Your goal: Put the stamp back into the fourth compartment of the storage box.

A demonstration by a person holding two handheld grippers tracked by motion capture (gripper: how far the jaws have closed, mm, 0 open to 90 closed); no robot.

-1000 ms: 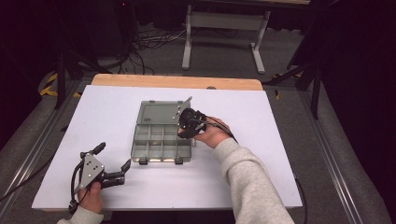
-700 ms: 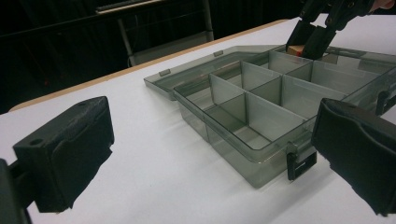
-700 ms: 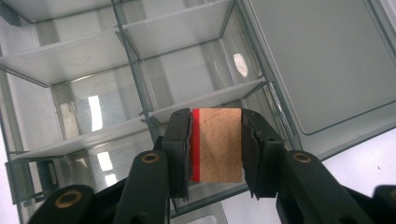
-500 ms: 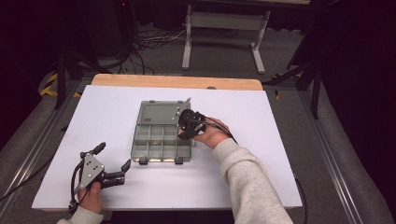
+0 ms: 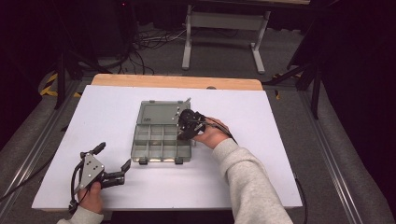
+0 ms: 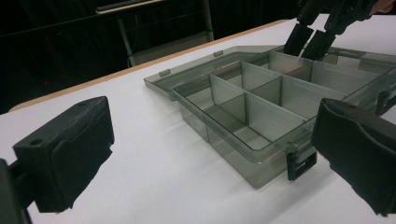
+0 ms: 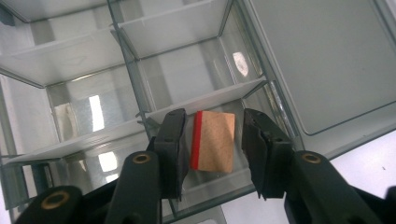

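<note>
On the white table top (image 5: 280,140) lies a clear grey organiser box (image 5: 161,138), its lid (image 5: 159,112) swung fully open and lying flat behind the compartments. Over the box's far right corner hangs the right gripper (image 5: 184,132), held in the person's right hand (image 5: 212,134), with its jaws pointing down into a compartment there.

Seen from the right gripper view, a small tan block with a red edge (image 7: 213,141) sits on the floor of that compartment, just in front of a white divider (image 7: 205,100). It lies between the two black jaws of the right gripper (image 7: 212,149) — a thin gap shows on each side, so the pads do not press on it. Those jaws have just been opening, with the block between them.

Near the front left corner of the table top, the left gripper (image 5: 112,162) rests in the person's left hand (image 5: 91,198), well apart from the box. Its jaws are spread wide with nothing between them — in the left gripper view (image 6: 205,163) they frame the box's near wall and one black latch (image 6: 299,161).
</note>
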